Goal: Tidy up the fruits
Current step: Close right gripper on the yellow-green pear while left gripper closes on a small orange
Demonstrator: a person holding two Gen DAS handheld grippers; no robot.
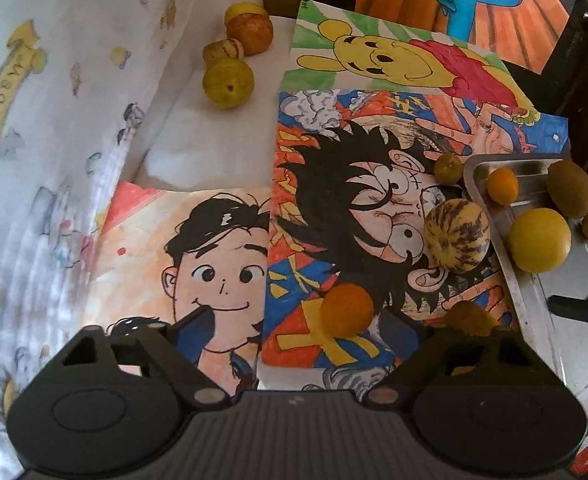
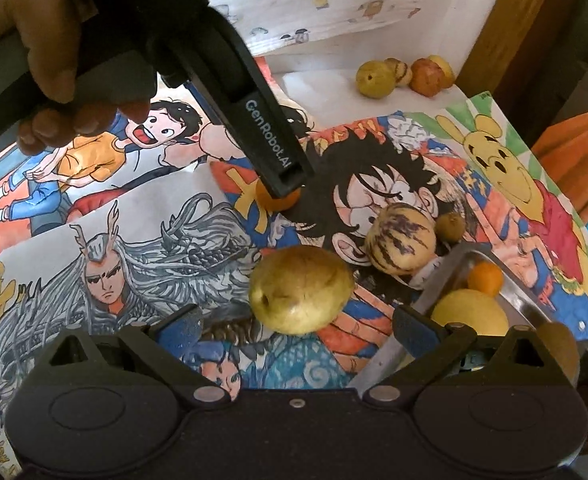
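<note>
1. Two tongs in play, both spread apart, neither clamped on anything. Left tongs [image 1: 300, 322] hang low over the small orange fruit [image 1: 347, 311], which sits just off their right finger; right tongs [image 2: 294, 326] frame the yellow-green fruit [image 2: 301, 289].
2. Step in hand, my read: picking loose fruit off the drawings and moving it into the metal tray [image 1: 534, 304].
3. Tray already holds a big yellow fruit [image 1: 539, 239], a small orange one [image 1: 502, 185] and a brown kiwi-like one [image 1: 570, 189].
4. Still out on the counter: striped melon-like fruit [image 1: 456, 235] touching or just beside the tray rim, a small brownish fruit [image 1: 448, 168] near the tray corner, a cluster of four [image 1: 234, 54] far back.
5. Next move likely needs the left tongs centred on the orange fruit, then closing gently; it is round and may roll.
6. Yellow-green fruit looks smooth, dimpled at one end, slightly blemished.
</note>
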